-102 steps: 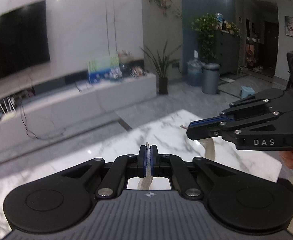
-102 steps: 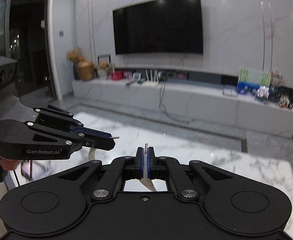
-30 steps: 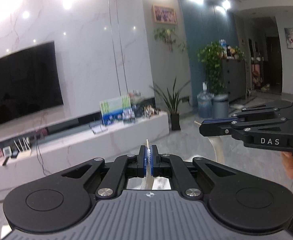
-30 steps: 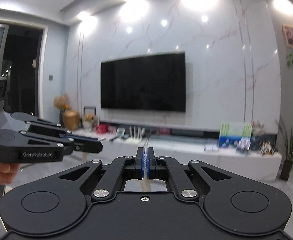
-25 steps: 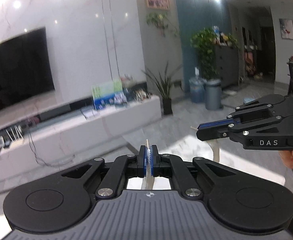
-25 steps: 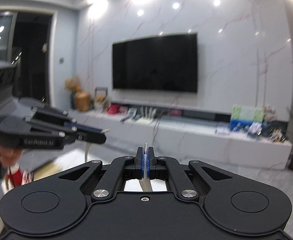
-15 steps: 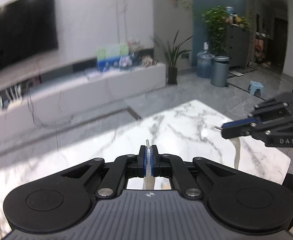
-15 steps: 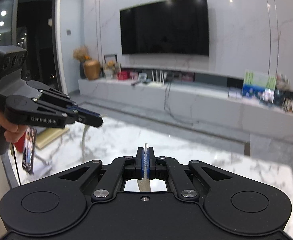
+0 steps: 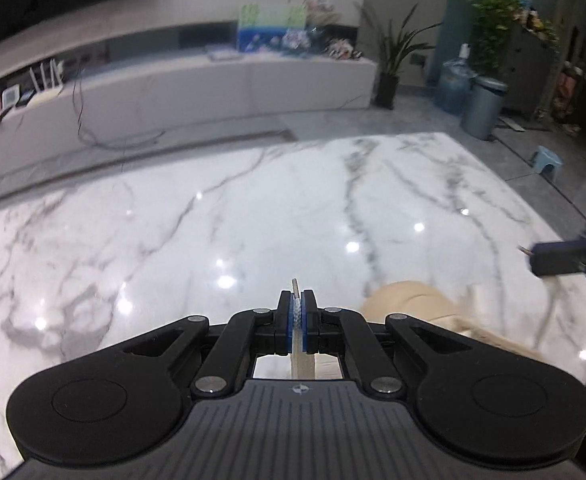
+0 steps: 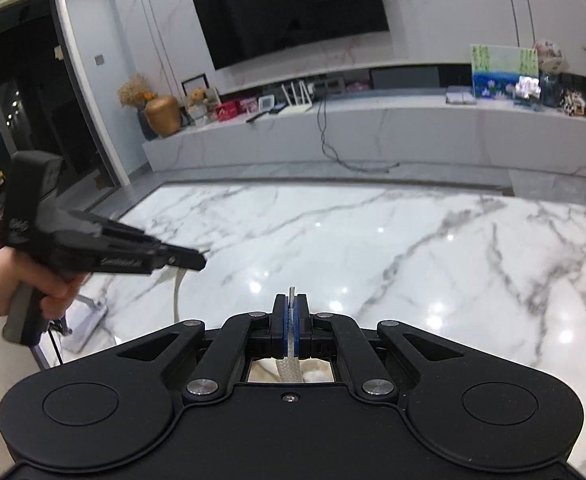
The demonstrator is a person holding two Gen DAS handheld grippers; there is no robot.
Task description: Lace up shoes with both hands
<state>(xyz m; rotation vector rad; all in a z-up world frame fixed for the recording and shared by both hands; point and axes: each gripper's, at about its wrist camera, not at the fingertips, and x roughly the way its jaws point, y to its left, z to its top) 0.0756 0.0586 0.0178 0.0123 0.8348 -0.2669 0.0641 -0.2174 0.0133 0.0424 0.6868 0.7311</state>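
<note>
White marble table (image 9: 253, 208) lies under us. Our left gripper (image 9: 296, 312) is clenched on one lace end (image 9: 294, 285), our right gripper (image 10: 291, 312) on the other lace end (image 10: 291, 292) (beige shoe (image 9: 417, 304) sits near right).

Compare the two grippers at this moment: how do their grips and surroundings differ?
The left gripper points at the marble table with a beige shoe to its right; the right gripper shows no shoe ahead, only pale material beneath. Both are shut on a lace end, tip protruding.
</note>
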